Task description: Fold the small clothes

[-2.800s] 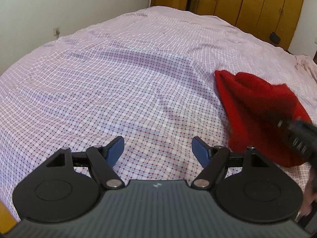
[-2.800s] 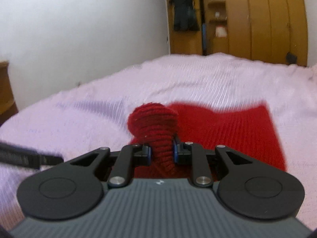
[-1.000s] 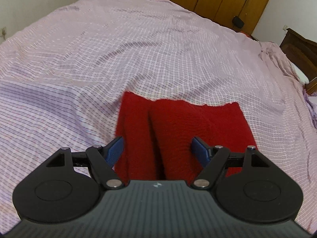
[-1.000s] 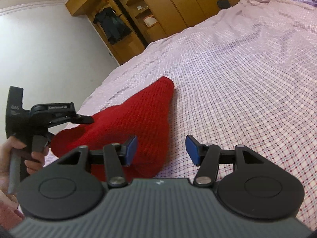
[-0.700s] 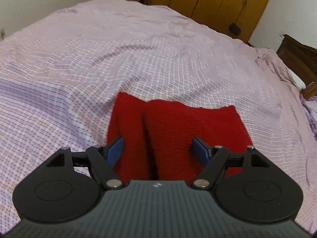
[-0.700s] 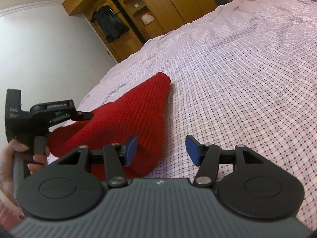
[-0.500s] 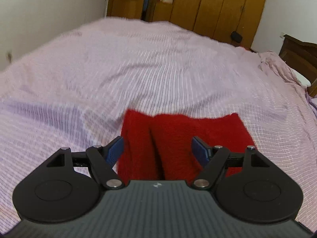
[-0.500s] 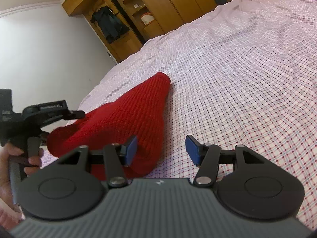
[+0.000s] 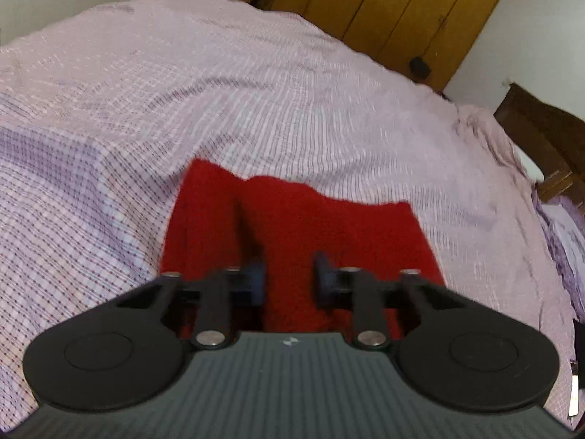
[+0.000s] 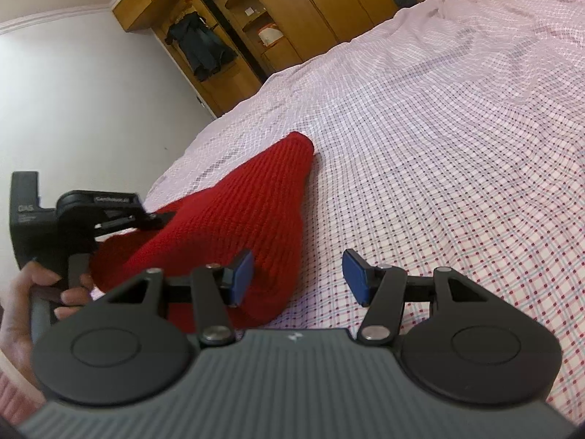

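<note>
Left gripper (image 9: pixel 288 281) clamped on near edge of red knit (image 9: pixel 292 226). Right gripper (image 10: pixel 298 277) wide, just right of knit, touching nothing. Knit flat on checked bed (image 10: pixel 457 146), part-folded. Wardrobe (image 10: pixel 292 7) beyond knit.

A wide bed (image 9: pixel 256 84) carries everything here, covered by a pale pink-and-lilac checked sheet (image 10: pixel 457 153) with soft wrinkles. A folded red knit garment (image 9: pixel 329 226) lies directly on the sheet, just ahead of the left tongs (image 9: pixel 287 281) and reaching between their tips; it sits to the left of the right tongs (image 10: pixel 298 276). Far ahead on the right, bunched lilac fabric (image 9: pixel 563 226), perhaps more bedding, lies at the bed's edge.
</note>
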{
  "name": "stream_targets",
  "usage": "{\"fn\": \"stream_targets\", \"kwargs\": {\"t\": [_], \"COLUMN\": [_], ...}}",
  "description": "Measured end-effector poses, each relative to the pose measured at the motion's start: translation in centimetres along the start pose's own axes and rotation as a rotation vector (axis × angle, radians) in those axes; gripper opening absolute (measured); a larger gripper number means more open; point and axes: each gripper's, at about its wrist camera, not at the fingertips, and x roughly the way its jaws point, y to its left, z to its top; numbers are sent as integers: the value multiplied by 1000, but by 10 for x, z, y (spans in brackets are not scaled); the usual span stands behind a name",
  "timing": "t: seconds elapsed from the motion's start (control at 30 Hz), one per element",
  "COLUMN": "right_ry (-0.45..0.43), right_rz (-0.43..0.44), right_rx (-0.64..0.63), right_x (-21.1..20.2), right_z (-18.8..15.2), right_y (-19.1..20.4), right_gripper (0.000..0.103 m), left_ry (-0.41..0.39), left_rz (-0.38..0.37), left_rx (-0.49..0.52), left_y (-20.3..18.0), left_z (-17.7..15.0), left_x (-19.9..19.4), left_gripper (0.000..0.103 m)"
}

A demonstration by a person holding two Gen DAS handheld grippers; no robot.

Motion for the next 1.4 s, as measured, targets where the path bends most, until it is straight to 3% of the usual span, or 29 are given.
{"fn": "stream_targets", "kwargs": {"t": [0.27, 0.4, 0.47, 0.57, 0.63, 0.73, 0.83, 1.0, 1.1, 1.23, 1.4], "right_ry": [-38, -16, 22, 42, 49, 65, 80, 92, 105, 142, 200], "right_rz": [47, 95, 120, 77, 81, 80, 83, 93, 101, 153, 230], "right_rx": [-31, -93, -137, -213, -240, -244, -223, -185, -170, -143, -53], "right_x": [19, 40, 50, 57, 57, 58, 57, 58, 58, 57, 54], "right_z": [22, 27, 24, 16, 13, 15, 19, 23, 25, 31, 45], "right_y": [20, 45, 57, 70, 73, 73, 70, 65, 62, 57, 30], "right_gripper": [57, 57, 57, 58, 58, 59, 60, 65, 68, 81, 83], "left_ry": [-165, -152, -100, -8, 6, 30, 44, 77, 81, 102, 88], "left_rz": [-16, 35, 59, 89, 99, 111, 152, 133, 99, 12, 14], "left_rx": [-1, -5, 0, 4, 22, 71, 117, 88, 46, -40, -16], "left_y": [11, 32, 43, 64, 69, 68, 63, 60, 63, 69, 67], "left_z": [5, 0, -2, -4, -4, 1, 8, 7, -1, -13, -20], "left_x": [-55, -60, -49, -26, -19, -19, -25, -40, -45, -45, -43], "left_gripper": [15, 15, 16, 18, 20, 28, 48, 66, 74, 75, 81]}}
